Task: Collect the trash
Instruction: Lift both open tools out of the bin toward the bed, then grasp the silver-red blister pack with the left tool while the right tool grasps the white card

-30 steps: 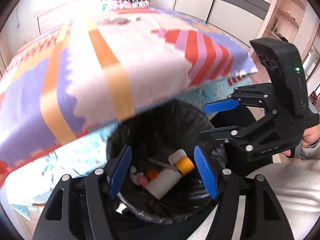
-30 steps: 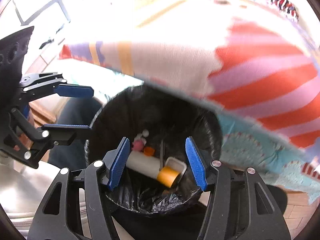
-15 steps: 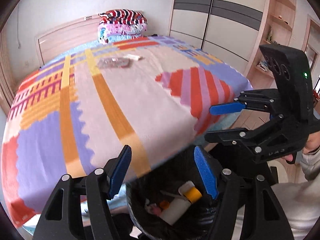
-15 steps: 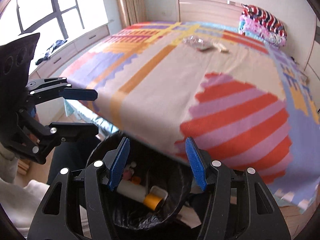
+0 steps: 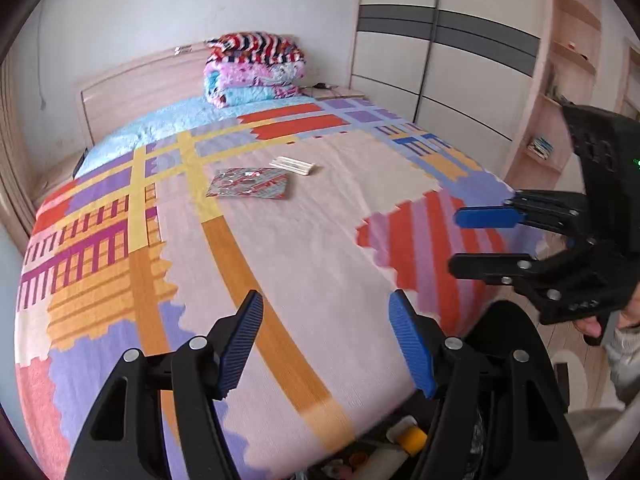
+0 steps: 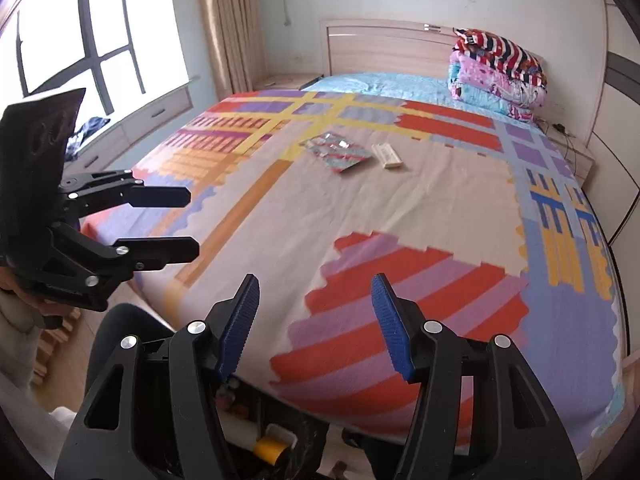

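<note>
A shiny red and silver wrapper [image 5: 249, 188] lies flat far up the bed, with a small white packet [image 5: 293, 167] just right of it. Both also show in the right wrist view: wrapper [image 6: 341, 151], packet [image 6: 386, 155]. My left gripper [image 5: 326, 336] is open and empty above the bed's foot. My right gripper [image 6: 316, 318] is open and empty beside it. The black-bagged trash bin [image 5: 404, 448] sits low at the bed's foot, holding an orange-capped white bottle [image 6: 269, 449] and small bits.
The bed's patterned cover [image 5: 304, 264] fills the view. Folded blankets [image 5: 256, 70] are stacked at the headboard. Wardrobe [image 5: 448, 64] and shelves stand on the right, a window [image 6: 80, 40] and curtain on the left.
Both grippers have risen and tilted up from over the trash bin to face along the bed. The bin has dropped to the bottom edge; the wrapper and packet have come into view.
</note>
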A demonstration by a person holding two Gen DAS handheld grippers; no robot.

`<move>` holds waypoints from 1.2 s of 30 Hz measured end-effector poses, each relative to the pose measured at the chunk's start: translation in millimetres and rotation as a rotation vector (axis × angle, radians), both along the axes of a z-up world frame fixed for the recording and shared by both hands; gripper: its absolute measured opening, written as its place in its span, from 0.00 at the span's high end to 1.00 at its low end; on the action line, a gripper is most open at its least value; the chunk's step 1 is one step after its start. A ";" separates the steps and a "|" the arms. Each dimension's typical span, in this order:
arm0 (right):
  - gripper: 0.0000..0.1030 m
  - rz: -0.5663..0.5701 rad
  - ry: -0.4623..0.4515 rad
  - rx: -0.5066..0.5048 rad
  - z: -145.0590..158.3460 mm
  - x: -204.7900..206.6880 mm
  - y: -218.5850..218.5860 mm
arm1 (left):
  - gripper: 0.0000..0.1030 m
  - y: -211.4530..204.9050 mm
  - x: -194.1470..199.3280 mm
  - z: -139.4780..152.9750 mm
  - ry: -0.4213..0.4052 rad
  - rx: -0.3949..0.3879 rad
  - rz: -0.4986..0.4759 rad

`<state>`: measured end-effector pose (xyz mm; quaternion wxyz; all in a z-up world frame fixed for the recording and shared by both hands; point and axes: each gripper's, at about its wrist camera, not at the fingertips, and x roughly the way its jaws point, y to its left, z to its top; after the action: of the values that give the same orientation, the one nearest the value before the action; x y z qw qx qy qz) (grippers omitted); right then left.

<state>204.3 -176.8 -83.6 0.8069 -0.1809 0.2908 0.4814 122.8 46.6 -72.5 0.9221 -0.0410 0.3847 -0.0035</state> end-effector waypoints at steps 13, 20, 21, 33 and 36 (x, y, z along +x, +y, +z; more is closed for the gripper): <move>0.44 -0.031 -0.003 -0.002 2.8 59.6 35.1 | 0.39 58.1 83.0 -12.7 0.058 -0.163 0.122; 0.44 -0.041 0.026 -0.012 -0.7 93.1 56.7 | 0.39 83.7 115.6 -33.0 0.110 -0.251 0.189; 0.44 -0.043 0.028 -0.012 -0.8 95.2 58.7 | 0.39 85.3 117.5 -32.8 0.103 -0.254 0.194; 0.55 -0.064 0.017 -0.037 -6.4 138.2 99.1 | 0.39 100.8 150.9 -32.2 0.127 -0.267 0.234; 0.59 -0.065 0.009 -0.047 -6.8 143.7 104.7 | 0.39 106.2 160.0 -31.1 0.146 -0.272 0.257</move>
<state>348.0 -72.1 -90.4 0.8162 -0.1881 0.3115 0.4487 282.8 152.8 -103.6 0.8707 -0.2139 0.4381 0.0654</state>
